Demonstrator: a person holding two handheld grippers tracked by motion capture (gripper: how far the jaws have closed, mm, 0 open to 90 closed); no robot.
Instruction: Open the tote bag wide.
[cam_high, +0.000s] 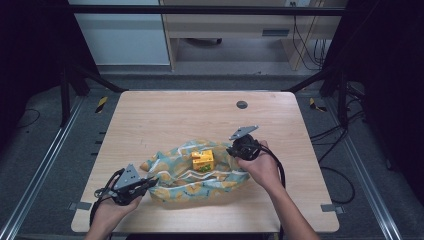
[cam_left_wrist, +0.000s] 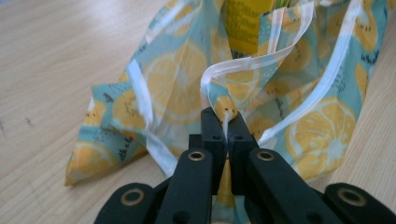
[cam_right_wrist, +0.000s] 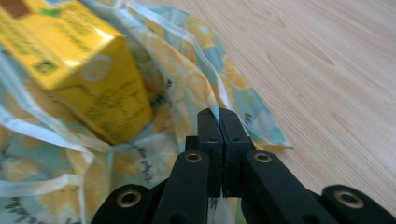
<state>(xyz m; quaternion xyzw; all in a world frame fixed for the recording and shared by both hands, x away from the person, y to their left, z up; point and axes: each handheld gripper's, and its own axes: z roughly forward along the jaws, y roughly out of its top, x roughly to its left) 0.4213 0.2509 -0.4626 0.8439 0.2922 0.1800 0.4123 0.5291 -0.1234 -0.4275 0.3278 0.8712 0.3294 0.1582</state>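
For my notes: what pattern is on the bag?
Orange slices on light blue bag; left gripper view.

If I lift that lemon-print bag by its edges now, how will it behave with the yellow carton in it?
The lemon-print bag looks thin and crumpled, so it will likely sag and fold. The yellow carton lies loose inside and may slide or tip. The left gripper pinches only a narrow rim strip, which might slip.
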